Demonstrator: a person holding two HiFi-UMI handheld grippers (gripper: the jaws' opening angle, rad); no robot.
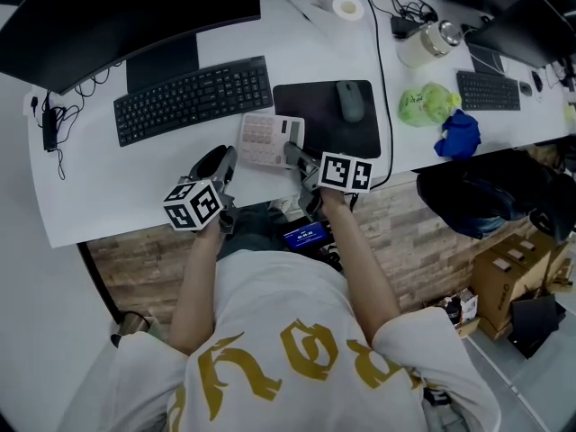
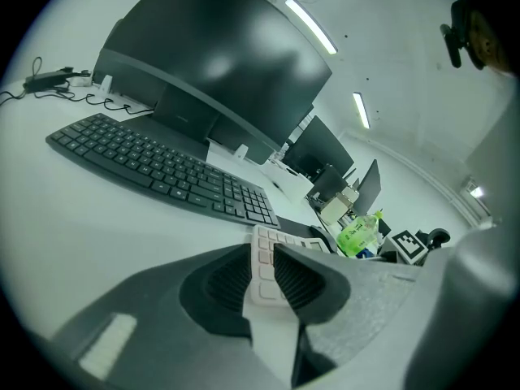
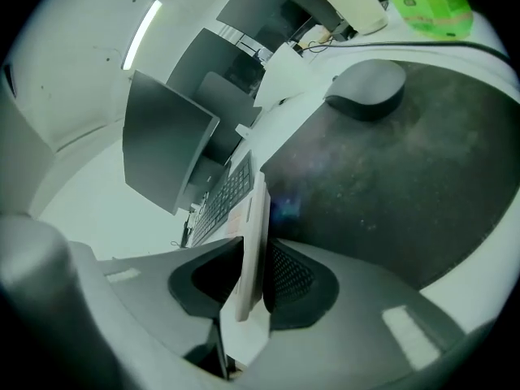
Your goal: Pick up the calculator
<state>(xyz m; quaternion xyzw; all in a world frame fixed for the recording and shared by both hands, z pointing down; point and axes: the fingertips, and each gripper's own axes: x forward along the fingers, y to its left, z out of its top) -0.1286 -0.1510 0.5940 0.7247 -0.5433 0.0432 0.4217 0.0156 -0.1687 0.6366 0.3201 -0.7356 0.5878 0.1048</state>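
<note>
The pale calculator (image 1: 268, 138) lies near the front edge of the white desk (image 1: 117, 192), between the keyboard and the mouse pad. My right gripper (image 1: 292, 154) is shut on its near right edge. In the right gripper view the calculator (image 3: 250, 250) runs edge-on between the two pads, and my right gripper (image 3: 253, 279) is turned on its side. My left gripper (image 1: 230, 158) sits just off the calculator's near left corner. Its jaws stand a narrow gap apart and grip nothing. Through that gap of the left gripper (image 2: 262, 279), the calculator's keys (image 2: 264, 258) show.
A black keyboard (image 1: 193, 100) lies left of the calculator, below a monitor (image 1: 117, 7). A grey mouse (image 1: 350, 100) rests on the black pad (image 1: 310, 115) to the right. A green bag (image 1: 427, 104) and blue cloth (image 1: 459, 133) lie farther right. A cable (image 1: 385, 79) crosses the desk.
</note>
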